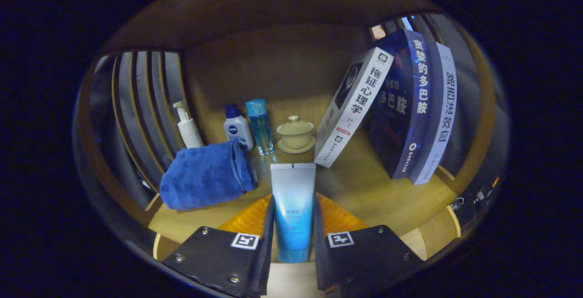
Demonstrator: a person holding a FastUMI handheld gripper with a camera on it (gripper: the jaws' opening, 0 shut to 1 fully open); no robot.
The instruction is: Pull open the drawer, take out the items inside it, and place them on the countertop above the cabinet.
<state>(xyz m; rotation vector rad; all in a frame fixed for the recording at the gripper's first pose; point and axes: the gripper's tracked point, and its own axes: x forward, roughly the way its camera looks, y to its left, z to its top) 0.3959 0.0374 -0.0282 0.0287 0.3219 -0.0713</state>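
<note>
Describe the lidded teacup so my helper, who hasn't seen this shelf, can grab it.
On the wooden countertop, look beyond the tube clamped in the tool. The lidded teacup sits on a saucer between the clear blue bottle and the leaning white book; it alone is pale ceramic.

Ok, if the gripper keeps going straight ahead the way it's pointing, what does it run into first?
The gripper is shut on the blue tube. Straight beyond the tube's tip stand the blue bottle and the lidded cup; probably one of those first, though depth is unclear.

The wooden desk [364,188] holds a blue towel [205,177] at 9 o'clock. Bottles [237,127] and a lidded cup [295,134] stand at 12 o'clock, leaning books [401,106] at 2 o'clock.
</note>
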